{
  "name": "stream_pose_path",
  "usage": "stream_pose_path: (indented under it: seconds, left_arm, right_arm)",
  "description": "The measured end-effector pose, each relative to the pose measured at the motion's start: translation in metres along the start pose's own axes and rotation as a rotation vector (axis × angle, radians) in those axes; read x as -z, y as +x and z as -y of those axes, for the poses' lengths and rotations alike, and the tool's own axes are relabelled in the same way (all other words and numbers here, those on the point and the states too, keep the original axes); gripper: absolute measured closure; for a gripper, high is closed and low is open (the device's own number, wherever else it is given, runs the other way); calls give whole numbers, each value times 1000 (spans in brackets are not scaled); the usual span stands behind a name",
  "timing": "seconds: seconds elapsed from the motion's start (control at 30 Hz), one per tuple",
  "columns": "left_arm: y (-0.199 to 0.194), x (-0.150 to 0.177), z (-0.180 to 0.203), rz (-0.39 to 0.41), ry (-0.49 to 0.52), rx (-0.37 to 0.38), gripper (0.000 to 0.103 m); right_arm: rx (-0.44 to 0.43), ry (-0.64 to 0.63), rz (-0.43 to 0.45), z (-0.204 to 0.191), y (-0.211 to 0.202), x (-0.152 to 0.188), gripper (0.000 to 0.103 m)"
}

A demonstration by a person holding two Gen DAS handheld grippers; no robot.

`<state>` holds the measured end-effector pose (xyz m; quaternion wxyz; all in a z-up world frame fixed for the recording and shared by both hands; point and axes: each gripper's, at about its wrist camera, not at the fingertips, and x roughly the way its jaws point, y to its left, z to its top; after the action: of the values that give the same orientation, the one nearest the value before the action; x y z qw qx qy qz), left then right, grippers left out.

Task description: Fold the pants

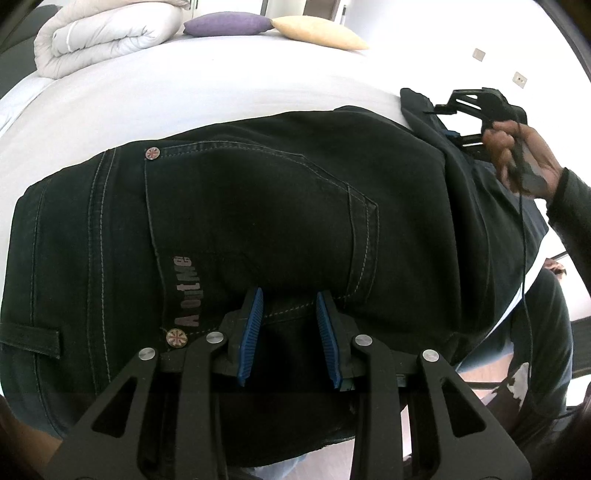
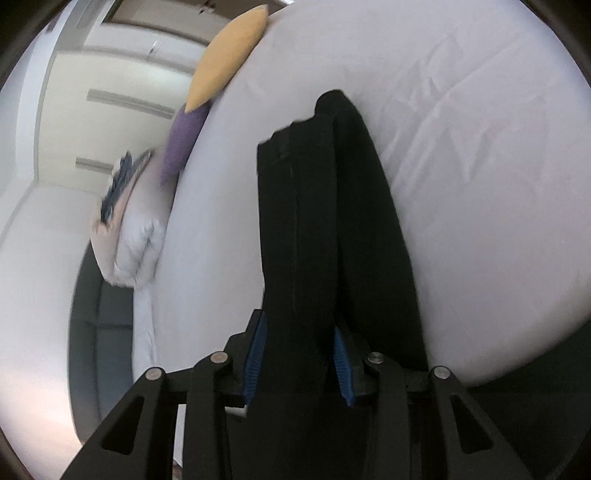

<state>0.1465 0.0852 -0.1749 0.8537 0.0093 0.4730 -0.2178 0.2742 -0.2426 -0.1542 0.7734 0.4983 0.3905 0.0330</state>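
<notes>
The pants (image 1: pixel 258 206) are black denim, lying across the white bed (image 1: pixel 184 92) and filling the centre of the left wrist view, seat side up with a back pocket, two stud rivets and printed lettering showing at lower left of that frame. At the right of the same frame the fabric rises off the bed toward my right tongs (image 1: pixel 469 110). In the right wrist view, the leg portion (image 2: pixel 317 221) runs up the middle of the frame as a doubled, layered strip.

My right tongs (image 2: pixel 297 363) are closed on that strip, blue pads (image 2: pixel 255 354) pressed against both sides of the cloth. My left tongs (image 1: pixel 290 332) stand parted at a moderate gap over the seat area below the pocket; they grip nothing that I can confirm (the cloth between the pads looks flat, not pinched).

Judgement on handling: denim is heavy and fairly stiff, so it should hold a crease and not slip from ribbed pads, but a thick stack may bulge. I would take hold at seams, hems or the waistband, where the layers are firm.

Beyond the garment: a rolled duvet (image 1: pixel 107 33) at upper left, a purple cushion (image 1: pixel 225 24) and a yellow cushion (image 1: pixel 317 31) along the top of the frame.
</notes>
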Motion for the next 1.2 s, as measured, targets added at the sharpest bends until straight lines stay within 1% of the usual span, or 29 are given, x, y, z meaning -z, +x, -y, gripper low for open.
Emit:
stream_pose_path:
  seconds: [0.07, 0.13, 0.17, 0.2, 0.23, 0.3, 0.33, 0.4, 0.5, 0.53, 0.6, 0.67, 0.73, 0.83, 0.87, 0.97, 1.03, 1.07, 1.1, 1.13, 1.17, 1.2]
  left_arm:
    - [0, 0, 0, -1, -1, 2, 74]
    - [0, 0, -1, 5, 1, 5, 74]
    - [0, -1, -1, 3, 1, 5, 74]
    - [0, -1, -1, 1, 1, 4, 74]
    - [0, -1, 0, 0, 2, 3, 74]
    - [0, -2, 0, -2, 2, 0, 74]
    - [0, -2, 0, -2, 2, -2, 74]
    - [0, -3, 1, -2, 3, -6, 74]
    - [0, -4, 3, -5, 3, -11, 74]
    - [0, -5, 4, -6, 2, -12, 74]
    - [0, -6, 5, -8, -2, -12, 74]
    - [1, -6, 4, -9, -7, -12, 74]
    - [1, -6, 6, -12, -5, -17, 74]
    - [2, -9, 9, -24, 2, -28, 74]
    - [2, -10, 10, -27, 3, -29, 74]
    - [1, -13, 14, -33, 7, -41, 74]
    - [0, -13, 15, -34, 2, -48, 74]
    - [0, -13, 16, -34, 0, -51, 74]
    - [0, -13, 17, -34, -2, -54, 74]
    - [0, -14, 18, -35, -4, -59, 74]
    - [0, -13, 19, -36, -6, -61, 74]
    - [0, -14, 20, -37, -8, -63, 74]
  right_arm:
    - [-49, 56, 27, 5, 5, -11, 66]
    - [-78, 77, 45, 7, 8, -23, 70]
    - [-89, 80, 48, 9, 11, -29, 75]
    - [-95, 76, 47, 7, 12, -32, 94]
    - [-93, 57, 42, 6, 13, -37, 97]
    - [-66, 7, 67, -2, 4, -42, 98]
    - [-80, -21, 98, -5, -12, -43, 98]
    - [-117, -38, 153, -9, -45, -43, 99]
    - [-161, -57, 259, -4, -108, -41, 99]
    - [-181, -53, 299, 3, -136, -37, 99]
    - [-189, -42, 355, 20, -178, -21, 99]
    - [-179, -6, 412, 50, -217, 0, 99]
    - [-158, 74, 454, 90, -245, 25, 99]
    - [-96, 155, 457, 139, -257, 58, 99]
    - [-85, 173, 447, 147, -255, 63, 99]
    - [-83, 243, 440, 174, -254, 78, 96]
    - [-118, 271, 438, 180, -254, 78, 94]
    - [-132, 280, 434, 181, -252, 77, 83]
    - [-162, 294, 425, 183, -250, 75, 64]
    - [-211, 298, 426, 184, -250, 71, 59]
    - [-219, 294, 434, 181, -249, 68, 57]
    - [-204, 283, 446, 181, -250, 67, 57]
